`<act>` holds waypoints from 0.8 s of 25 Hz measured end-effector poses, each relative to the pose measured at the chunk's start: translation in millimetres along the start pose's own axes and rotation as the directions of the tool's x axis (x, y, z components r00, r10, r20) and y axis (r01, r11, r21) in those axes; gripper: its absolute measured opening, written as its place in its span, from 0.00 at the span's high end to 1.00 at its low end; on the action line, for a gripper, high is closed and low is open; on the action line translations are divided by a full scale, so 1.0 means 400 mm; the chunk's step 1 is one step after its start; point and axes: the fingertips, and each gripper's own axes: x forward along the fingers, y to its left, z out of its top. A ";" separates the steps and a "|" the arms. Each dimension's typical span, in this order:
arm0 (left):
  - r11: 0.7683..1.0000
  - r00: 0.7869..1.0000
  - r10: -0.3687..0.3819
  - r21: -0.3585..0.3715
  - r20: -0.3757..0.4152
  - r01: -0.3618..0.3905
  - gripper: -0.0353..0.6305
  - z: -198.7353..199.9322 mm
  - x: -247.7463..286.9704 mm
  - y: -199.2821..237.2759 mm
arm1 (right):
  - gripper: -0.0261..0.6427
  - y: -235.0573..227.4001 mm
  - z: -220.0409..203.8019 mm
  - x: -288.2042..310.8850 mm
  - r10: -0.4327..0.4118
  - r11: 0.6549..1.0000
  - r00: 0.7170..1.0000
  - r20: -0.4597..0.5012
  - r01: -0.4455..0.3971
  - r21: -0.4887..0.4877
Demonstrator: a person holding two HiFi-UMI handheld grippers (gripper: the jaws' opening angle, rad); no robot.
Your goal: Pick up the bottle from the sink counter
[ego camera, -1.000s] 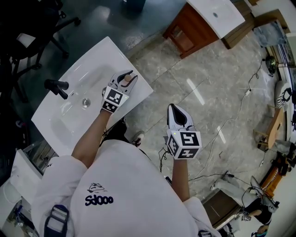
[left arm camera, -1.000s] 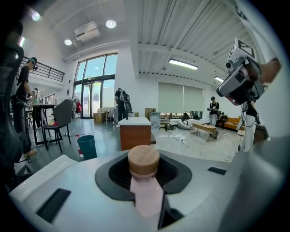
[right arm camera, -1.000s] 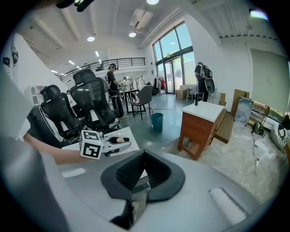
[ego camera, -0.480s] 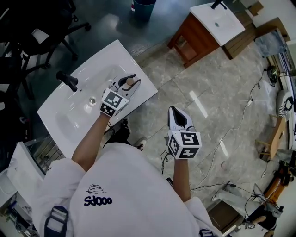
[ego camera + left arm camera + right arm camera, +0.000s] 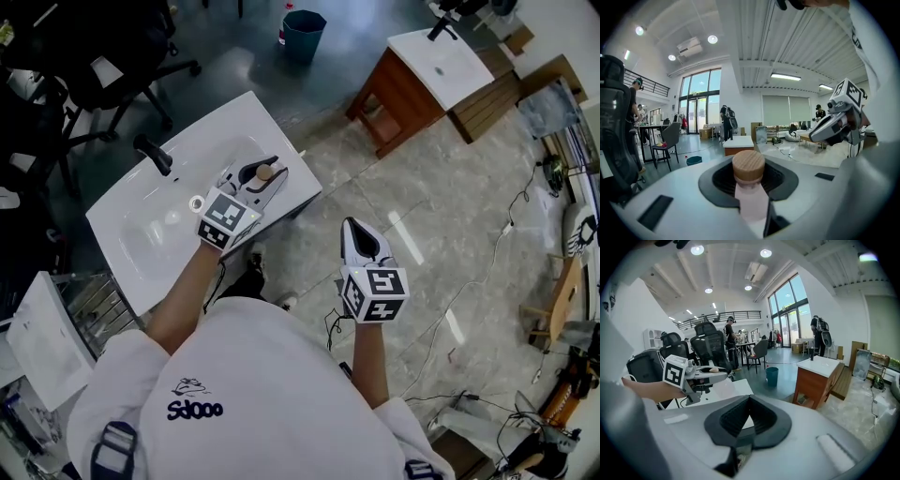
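Note:
A pale pink bottle with a round wooden cap [image 5: 264, 172] is clamped between the jaws of my left gripper [image 5: 275, 167], above the front right part of the white sink counter [image 5: 141, 248]. In the left gripper view the bottle [image 5: 751, 194] stands upright between the jaws, cap uppermost, with the open room behind it. My right gripper [image 5: 351, 221] hangs over the stone floor to the right of the counter. Its jaws are shut with nothing between them, which the right gripper view [image 5: 749, 401] confirms.
A black faucet [image 5: 153, 153] and a drain [image 5: 196, 202] sit at the basin. A second wooden vanity [image 5: 412, 70] stands at the far right, with a blue bin [image 5: 303, 33] and black office chairs [image 5: 112, 47] beyond. Cables [image 5: 469, 309] run over the floor. People stand far back.
The head view has shifted, so the sink counter lies further right and lower in the picture. The left gripper keeps its hold on the bottle over the counter. The right gripper has barely moved.

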 end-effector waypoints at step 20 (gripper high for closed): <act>0.998 0.994 0.016 0.052 0.105 -0.021 0.78 0.205 -0.251 -0.190 | 0.94 0.097 0.133 -0.124 0.137 0.975 0.977 0.160 -0.105 -0.195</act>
